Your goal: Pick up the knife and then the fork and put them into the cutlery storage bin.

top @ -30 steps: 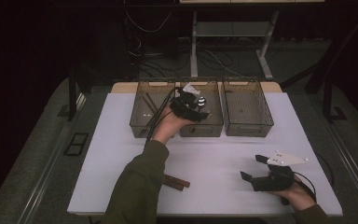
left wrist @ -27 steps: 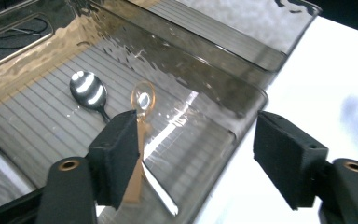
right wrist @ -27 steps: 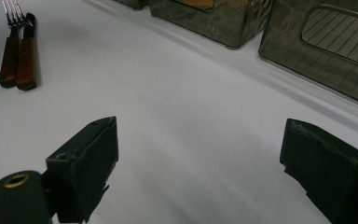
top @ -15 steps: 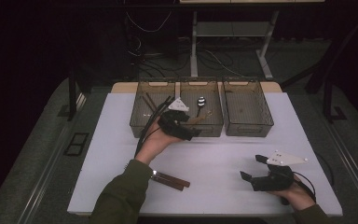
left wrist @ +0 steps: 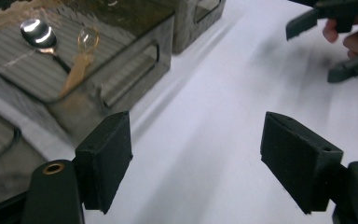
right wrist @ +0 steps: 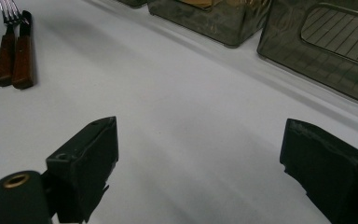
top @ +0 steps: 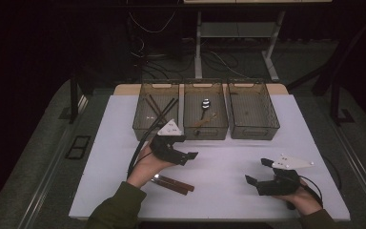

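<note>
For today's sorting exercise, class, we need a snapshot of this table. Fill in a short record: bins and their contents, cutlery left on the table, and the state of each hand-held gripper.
left bin: dark chopsticks
middle bin: metal spoon, wooden spoon
right bin: nothing seen inside
on table: wooden-handled fork and knife, side by side
left hand-held gripper: open, nothing between jaws, jaws just widened
right hand-held gripper: open, nothing between jaws

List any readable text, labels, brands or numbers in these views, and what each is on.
None: no readable text, label, brand or number stands on anything.
Three bins: plain smoked plastic, unmarked.
Spoon in the middle bin: no stamp legible.
Fork and knife with wooden handles: no marking visible.
Both grippers, left and right: unmarked black jaws.
</note>
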{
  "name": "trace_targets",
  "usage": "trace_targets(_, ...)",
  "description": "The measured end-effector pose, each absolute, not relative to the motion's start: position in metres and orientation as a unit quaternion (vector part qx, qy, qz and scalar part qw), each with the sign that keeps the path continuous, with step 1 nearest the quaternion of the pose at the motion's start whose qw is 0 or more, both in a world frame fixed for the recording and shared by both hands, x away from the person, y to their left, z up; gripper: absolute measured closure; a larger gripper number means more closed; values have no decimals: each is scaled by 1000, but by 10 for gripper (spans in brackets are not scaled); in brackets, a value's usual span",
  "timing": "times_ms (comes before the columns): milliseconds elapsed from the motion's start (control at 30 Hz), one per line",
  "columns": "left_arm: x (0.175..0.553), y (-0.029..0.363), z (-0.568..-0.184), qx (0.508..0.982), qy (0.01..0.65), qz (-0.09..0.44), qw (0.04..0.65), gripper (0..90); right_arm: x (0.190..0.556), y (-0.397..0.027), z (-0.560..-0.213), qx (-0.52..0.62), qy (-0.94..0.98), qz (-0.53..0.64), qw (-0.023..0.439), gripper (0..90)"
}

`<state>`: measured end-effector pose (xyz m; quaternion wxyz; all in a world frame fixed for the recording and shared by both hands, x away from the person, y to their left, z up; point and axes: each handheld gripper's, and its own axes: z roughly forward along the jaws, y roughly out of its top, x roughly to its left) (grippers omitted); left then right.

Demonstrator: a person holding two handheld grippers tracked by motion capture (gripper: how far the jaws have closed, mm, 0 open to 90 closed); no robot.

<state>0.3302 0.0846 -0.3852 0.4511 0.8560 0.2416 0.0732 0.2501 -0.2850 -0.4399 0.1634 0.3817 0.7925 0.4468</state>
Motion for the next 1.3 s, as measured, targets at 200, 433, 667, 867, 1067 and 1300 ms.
trace_targets(200, 312, 107, -394, 854, 249, 69, 451, 326, 251, -286, -440, 386, 790, 446, 165, 116)
trace_targets(433, 286, 131, -401, 854, 248, 72, 452, 542, 251, -286, -440, 386, 791, 445, 165, 116)
trace_targets(667, 265, 142, -413, 868, 237, 49, 434, 814, 250, -286, -440, 385, 792, 443, 167, 117)
trace_targets(867, 258, 135, -424, 883, 218, 27, 415, 889, 250, -285, -440, 385, 793, 441, 167, 116)
trace_targets(1067, 256, 126, -432, 897, 202, 14, 393, 890, 250, -284, -440, 385, 794, 440, 167, 117)
trace_targets(1300, 257, 118, -442, 909, 187, 4, 372, 890, 250, -285, -441, 384, 795, 439, 167, 117)
